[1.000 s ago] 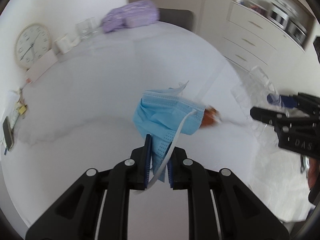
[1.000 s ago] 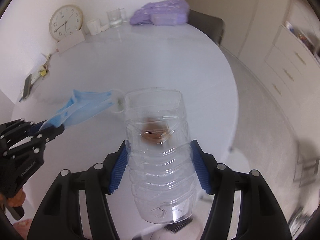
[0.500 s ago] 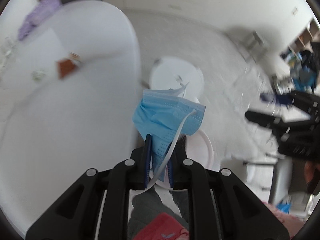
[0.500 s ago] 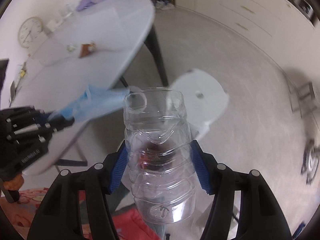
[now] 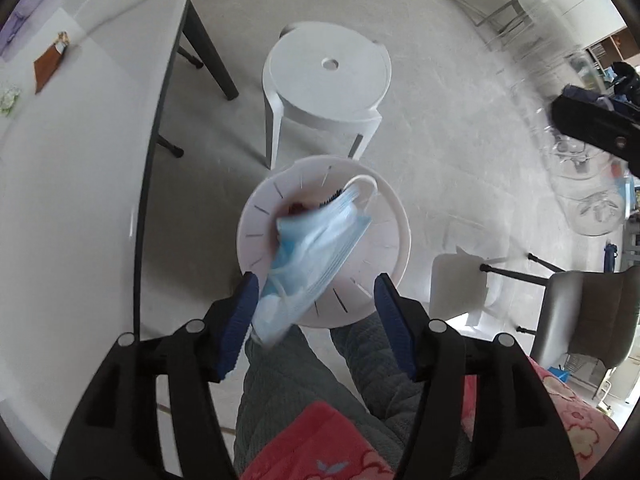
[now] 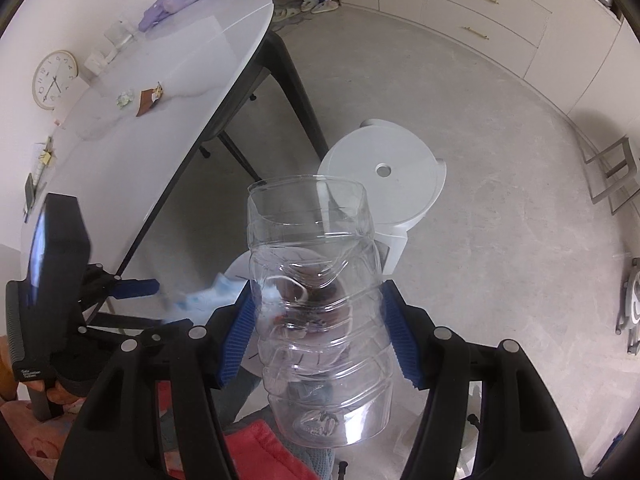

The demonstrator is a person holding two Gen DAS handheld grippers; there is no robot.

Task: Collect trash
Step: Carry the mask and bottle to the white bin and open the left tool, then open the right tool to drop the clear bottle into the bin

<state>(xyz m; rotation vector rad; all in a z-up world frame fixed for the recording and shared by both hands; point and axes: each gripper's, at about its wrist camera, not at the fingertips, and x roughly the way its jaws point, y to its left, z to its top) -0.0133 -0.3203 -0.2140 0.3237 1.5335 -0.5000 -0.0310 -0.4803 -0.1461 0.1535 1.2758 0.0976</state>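
Observation:
My left gripper is open above a round white trash bin on the floor. A blue face mask hangs loose between its fingers, blurred, over the bin's mouth. My right gripper is shut on a clear crushed plastic bottle, held upright to the right of the bin. The bottle also shows in the left wrist view. The left gripper and the mask show at the left of the right wrist view.
A white table with dark legs stands to the left; a brown wrapper and a crumpled scrap lie on it. A white plastic stool stands beyond the bin. A grey chair is at the right.
Both grippers swung from the table down toward the floor bin. My left gripper opened and let go of the mask, which now drops toward the bin. The right still holds the bottle.

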